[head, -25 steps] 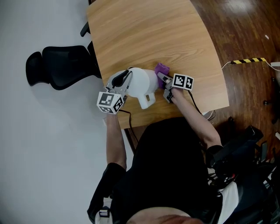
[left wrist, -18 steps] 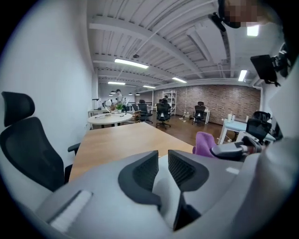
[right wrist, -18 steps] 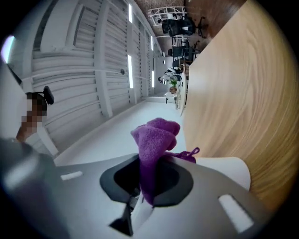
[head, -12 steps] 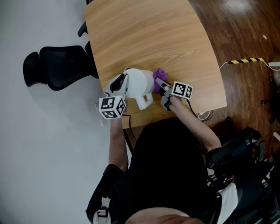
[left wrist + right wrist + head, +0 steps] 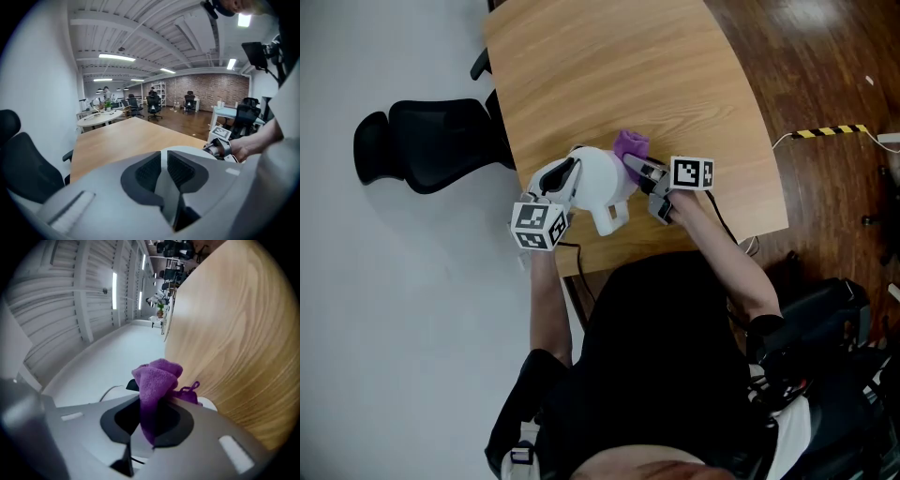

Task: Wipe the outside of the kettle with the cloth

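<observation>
As our left tool (image 5: 164,164), jaws just tightening, pinches the kettle (image 5: 600,178), we hold the cloth (image 5: 628,143), pinched in our right tool (image 5: 151,416), at its far side, wiping seemingly only partway done.

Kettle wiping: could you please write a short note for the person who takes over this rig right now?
Left gripper: shut on the white kettle and steadying it; its jaws have just closed further.
Right gripper: shut on the purple cloth, which is at the side of the kettle away from the left gripper.
The kettle stands on the table, near the edge closest to the person.
Done: wiping is under way; how much is already wiped cannot be told.
Left: wipe the rest of the outside.
</observation>
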Action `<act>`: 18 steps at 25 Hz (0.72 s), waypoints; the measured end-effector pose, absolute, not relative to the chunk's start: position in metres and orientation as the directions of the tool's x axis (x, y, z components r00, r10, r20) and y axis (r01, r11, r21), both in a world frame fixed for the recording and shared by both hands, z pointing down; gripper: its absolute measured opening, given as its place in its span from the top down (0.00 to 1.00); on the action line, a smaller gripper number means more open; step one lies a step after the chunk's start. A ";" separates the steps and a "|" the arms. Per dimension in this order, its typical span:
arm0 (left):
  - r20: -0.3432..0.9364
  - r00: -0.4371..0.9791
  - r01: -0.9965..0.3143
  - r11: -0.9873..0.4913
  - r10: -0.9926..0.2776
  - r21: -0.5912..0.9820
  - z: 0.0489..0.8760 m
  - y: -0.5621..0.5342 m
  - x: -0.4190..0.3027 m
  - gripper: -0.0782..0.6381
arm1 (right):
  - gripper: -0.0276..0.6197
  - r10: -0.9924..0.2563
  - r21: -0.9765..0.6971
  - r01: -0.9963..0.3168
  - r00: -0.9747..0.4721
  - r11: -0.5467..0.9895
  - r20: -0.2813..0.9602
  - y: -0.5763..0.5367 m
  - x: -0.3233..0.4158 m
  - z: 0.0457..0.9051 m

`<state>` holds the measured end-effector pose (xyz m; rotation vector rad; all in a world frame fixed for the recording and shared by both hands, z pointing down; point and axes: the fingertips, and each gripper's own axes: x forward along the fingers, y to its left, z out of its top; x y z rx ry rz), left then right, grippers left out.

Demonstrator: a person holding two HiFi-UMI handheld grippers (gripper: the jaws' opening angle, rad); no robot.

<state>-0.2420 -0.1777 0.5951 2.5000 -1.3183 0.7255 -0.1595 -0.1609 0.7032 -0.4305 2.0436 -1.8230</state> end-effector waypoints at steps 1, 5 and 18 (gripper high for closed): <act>0.527 0.512 -0.783 -0.621 -0.678 -0.039 0.594 -0.178 -0.238 0.61 | 0.89 -0.476 -0.994 0.025 -0.876 0.106 -0.072 -0.155 -0.160 0.704; 0.538 0.633 -0.657 -0.754 -0.557 -0.008 0.590 -0.176 -0.228 0.57 | 0.89 -0.521 -0.997 0.064 -0.850 0.037 -0.074 -0.120 -0.163 0.716; 0.555 0.437 -0.818 -0.569 -0.708 -0.082 0.589 -0.159 -0.237 0.64 | 0.88 -0.599 -0.996 0.090 -0.796 0.022 -0.086 -0.125 -0.156 0.714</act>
